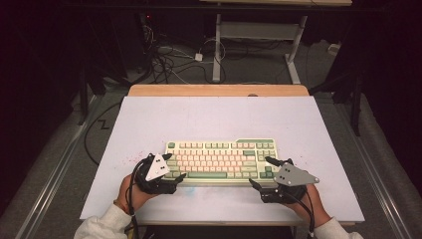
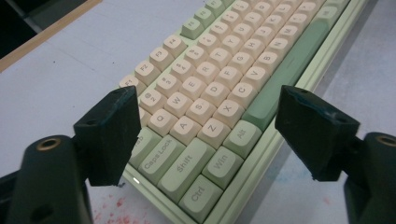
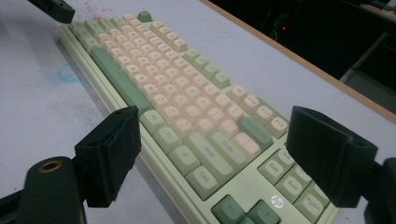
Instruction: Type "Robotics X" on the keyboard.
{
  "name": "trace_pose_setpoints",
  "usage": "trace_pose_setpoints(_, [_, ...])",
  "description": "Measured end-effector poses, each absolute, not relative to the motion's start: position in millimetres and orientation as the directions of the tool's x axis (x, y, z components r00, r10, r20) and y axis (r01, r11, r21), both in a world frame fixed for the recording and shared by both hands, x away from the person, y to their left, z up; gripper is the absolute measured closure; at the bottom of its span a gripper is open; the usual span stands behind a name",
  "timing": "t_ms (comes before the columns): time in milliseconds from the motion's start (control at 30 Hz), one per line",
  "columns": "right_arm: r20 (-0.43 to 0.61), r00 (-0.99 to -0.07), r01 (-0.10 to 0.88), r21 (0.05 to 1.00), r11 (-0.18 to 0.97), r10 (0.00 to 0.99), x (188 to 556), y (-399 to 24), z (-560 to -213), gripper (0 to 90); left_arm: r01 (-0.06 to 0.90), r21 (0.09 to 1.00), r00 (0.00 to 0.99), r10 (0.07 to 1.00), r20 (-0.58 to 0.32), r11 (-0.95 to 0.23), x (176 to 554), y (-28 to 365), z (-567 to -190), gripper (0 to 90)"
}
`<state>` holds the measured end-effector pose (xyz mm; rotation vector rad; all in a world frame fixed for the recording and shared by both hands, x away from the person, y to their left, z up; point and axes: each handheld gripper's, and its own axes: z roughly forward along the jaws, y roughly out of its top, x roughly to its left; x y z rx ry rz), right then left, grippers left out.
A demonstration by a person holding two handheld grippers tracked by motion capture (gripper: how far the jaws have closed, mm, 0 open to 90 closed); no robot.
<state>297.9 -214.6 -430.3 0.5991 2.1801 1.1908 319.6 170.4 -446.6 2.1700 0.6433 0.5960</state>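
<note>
We look down on a white tabletop [image 1: 149,119] with a wooden strip along its far edge, standing in a dark room where cables lie tangled on the floor [image 1: 169,59] beyond it and the legs of another desk [image 1: 259,40] rise behind. A green and cream keyboard [image 1: 221,159] lies flat near the front edge of the surface, about midway between its left and right edges, its long side parallel to that edge. Our left gripper [image 1: 171,169] sits at the keyboard's left end, its jaws spread wide on either side of the front left corner; in the left gripper view [image 2: 205,126] neither jaw presses on the case, and the Ctrl, Win and Alt keys show between them. Our right gripper [image 1: 263,174] is at the right end, jaws likewise wide apart and straddling the front right corner, clear of the keyboard [image 3: 187,116]. Faint red specks [image 2: 116,210] mark the tabletop by the left corner.
</note>
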Motion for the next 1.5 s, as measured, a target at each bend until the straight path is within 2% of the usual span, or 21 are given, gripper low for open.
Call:
trace_pose_setpoints(100, [-0.271, -0.735, 0.11, 0.857, 0.504, 0.622, 297, -215, -431, 18.8, 0.25, 0.782, 0.765, 0.611, 0.201, -0.57, 322, 168, -445, 27.9])
trace_pose_setpoints(167, [-0.272, -0.735, 0.11, 0.856, 0.505, 0.621, 297, -215, -432, 18.9, 0.247, 0.788, 0.77, 0.608, 0.194, -0.564, 324, 167, -443, 36.1])
trace_pose_setpoints(333, [-0.272, -0.739, 0.112, 0.852, 0.511, 0.616, 297, -214, -434, 19.0, 0.259, 0.786, 0.774, 0.608, 0.179, -0.561, 329, 164, -441, 48.0])
trace_pose_setpoints(500, [-0.27, -0.745, 0.117, 0.847, 0.518, 0.61, 297, -213, -435, 19.4, 0.283, 0.784, 0.779, 0.609, 0.147, -0.552, 334, 164, -439, 69.5])
trace_pose_setpoints(733, [-0.269, -0.745, 0.119, 0.847, 0.518, 0.611, 297, -212, -435, 19.5, 0.318, 0.766, 0.787, 0.606, 0.116, -0.559, 342, 159, -437, 87.2])
trace_pose_setpoints(1500, [-0.288, -0.745, 0.115, 0.832, 0.542, 0.601, 298, -210, -438, 19.4, 0.341, 0.694, 0.822, 0.56, 0.107, -0.634, 378, 112, -439, 88.0])
